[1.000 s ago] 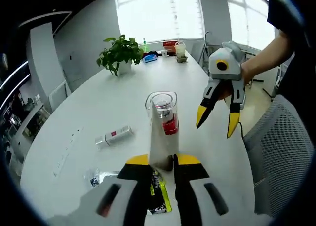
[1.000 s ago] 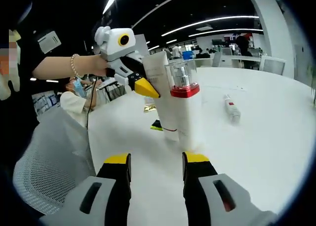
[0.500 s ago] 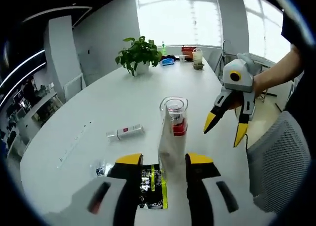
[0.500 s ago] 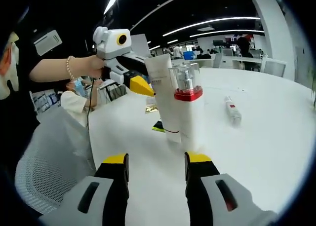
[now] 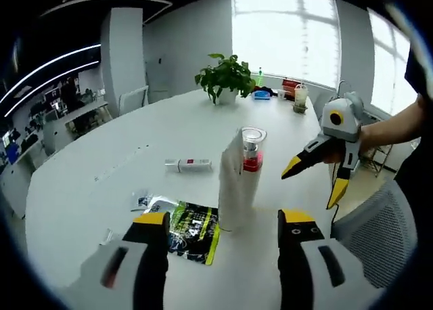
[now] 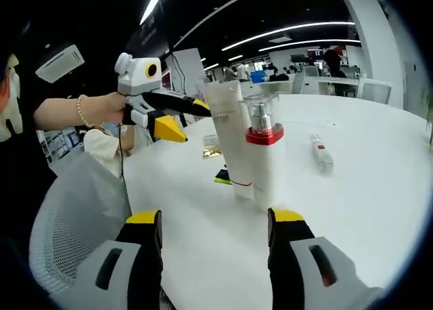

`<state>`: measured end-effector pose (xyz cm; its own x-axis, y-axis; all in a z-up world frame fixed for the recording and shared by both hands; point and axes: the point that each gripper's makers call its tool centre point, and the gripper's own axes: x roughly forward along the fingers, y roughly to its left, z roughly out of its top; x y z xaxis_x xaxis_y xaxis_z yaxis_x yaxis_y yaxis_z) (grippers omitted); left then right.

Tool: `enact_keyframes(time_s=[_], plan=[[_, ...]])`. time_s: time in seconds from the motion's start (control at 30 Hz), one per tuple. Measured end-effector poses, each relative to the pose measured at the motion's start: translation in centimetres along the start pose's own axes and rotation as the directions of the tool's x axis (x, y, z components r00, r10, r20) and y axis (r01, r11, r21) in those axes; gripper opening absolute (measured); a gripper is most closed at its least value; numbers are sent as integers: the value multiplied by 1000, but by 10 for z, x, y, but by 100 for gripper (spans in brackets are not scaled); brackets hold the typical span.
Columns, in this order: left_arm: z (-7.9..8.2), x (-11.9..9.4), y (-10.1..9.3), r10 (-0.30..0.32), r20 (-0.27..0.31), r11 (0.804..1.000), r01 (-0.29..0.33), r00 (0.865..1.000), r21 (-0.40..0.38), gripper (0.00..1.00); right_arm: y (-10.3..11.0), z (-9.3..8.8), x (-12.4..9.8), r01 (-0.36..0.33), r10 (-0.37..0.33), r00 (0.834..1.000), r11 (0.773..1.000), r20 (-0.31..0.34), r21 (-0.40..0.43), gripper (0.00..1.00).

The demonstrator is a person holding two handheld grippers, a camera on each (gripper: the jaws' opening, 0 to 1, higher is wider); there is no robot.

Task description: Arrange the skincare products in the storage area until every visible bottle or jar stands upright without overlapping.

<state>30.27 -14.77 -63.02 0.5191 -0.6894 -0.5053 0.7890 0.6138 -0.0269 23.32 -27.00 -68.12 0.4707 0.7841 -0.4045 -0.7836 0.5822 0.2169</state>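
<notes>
Step in hand: the white tube (image 5: 230, 188) stands on its cap at frame centre in the left gripper view, touching or just beside the red-collared pump bottle (image 5: 252, 158); both upright on the bench (image 5: 101, 188).
Left gripper (image 5: 223, 222): jaws spread wide, gripping nothing, low in its own view, short of the tube.
Right gripper (image 6: 213, 218): jaws spread too, empty, at the bottom of the right gripper view facing the tube (image 6: 229, 137) and bottle (image 6: 264, 154).
Still lying down: a small white tube with a red label (image 5: 188, 164), left of centre, flat on the bench; a green-and-black sachet (image 5: 193, 223) beside the left gripper's jaw.
Next move, my call: go for the small lying tube, pinch it, and stand it clear of the upright pair.
</notes>
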Motion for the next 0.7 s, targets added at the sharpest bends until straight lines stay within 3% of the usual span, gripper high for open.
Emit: enact_keyframes(time_s=[0.17,0.23,0.33,0.57,0.7], plan=[[-16,-23,8,47,3,996,-46,999,-78,74,7,4,-1,14,-14,1000,1000,1,0,70],[-24,-33,9,57,-4,986,-57,998,-156,75,7,5,0,32,-32,999,999,0,5,72],[-32,-44,13,64,9,976,-61,998,-208,78,8,6,2,56,-56,998,998,-5,8,76],[-58,-71,17,84,-1,957,-81,996,-277,90,16,17,-3,140,-140,990,989,8,39,86],[-65,-93,16,107,16,948,-97,994,-303,94,19,19,-6,189,-190,982,980,15,68,88]])
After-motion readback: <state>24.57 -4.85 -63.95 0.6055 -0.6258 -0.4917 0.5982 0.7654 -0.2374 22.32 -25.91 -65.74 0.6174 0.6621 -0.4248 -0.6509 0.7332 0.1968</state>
